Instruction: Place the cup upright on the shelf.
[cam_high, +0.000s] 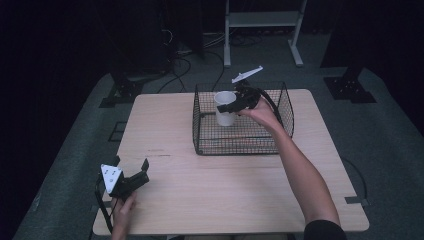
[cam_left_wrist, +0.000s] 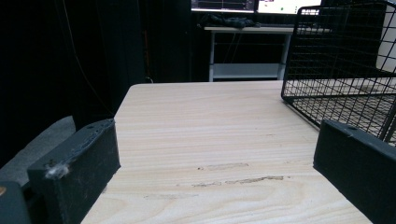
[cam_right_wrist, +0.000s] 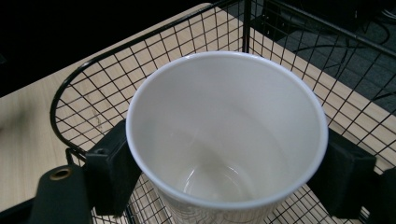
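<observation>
A white paper cup (cam_high: 225, 108) stands upright inside the black wire basket (cam_high: 210, 147) at the far middle of the table. My right gripper (cam_high: 233, 106) reaches over the basket's far side and is shut on the cup just below its rim. In the right gripper view the empty cup (cam_right_wrist: 224, 135) sits between the two black jaws, which press on its left and right sides. My left gripper (cam_high: 131, 166) rests near the table's front left corner, open, with nothing between its jaws. In the left gripper view bare wood lies ahead of it and the basket (cam_left_wrist: 341, 60) stands at the right.
The light wooden table (cam_high: 165, 130) carries the basket and the two grippers. A white metal stand (cam_high: 262, 20) and cables lie on the floor beyond the far edge. Black stand feet (cam_high: 120, 92) flank the table's far corners.
</observation>
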